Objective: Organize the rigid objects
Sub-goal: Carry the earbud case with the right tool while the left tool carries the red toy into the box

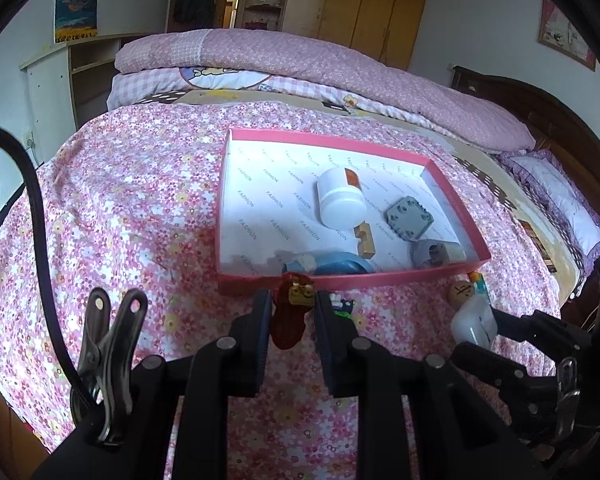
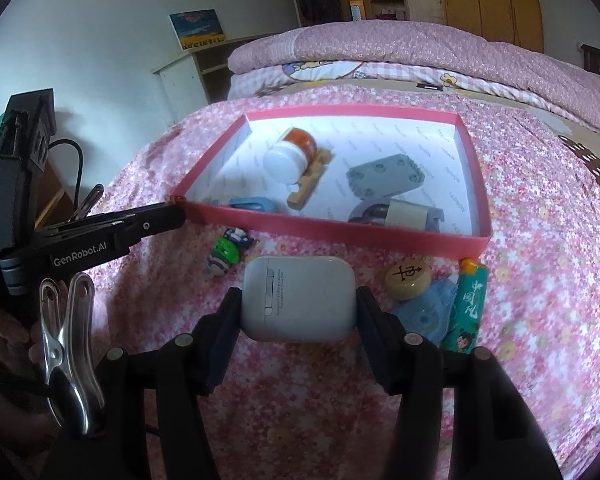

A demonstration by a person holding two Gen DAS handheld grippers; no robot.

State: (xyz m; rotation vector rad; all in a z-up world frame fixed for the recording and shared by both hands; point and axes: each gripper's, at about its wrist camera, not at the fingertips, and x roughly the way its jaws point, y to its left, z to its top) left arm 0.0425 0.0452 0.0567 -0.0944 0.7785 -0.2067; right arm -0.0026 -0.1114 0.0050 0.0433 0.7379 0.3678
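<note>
One floral bedspread (image 1: 140, 200), wooden wardrobe (image 1: 364, 4).

Open white floor in the pink box's (image 1: 452, 196) left half; right half seemingly crowded.

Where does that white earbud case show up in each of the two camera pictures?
Left wrist view: the white earbud case sits at lower right, held by the right gripper, just outside the pink box.
Right wrist view: it fills the lower centre, clamped between the right gripper's fingers.
Shared landmark: the pink box, beyond the case in both.
</note>
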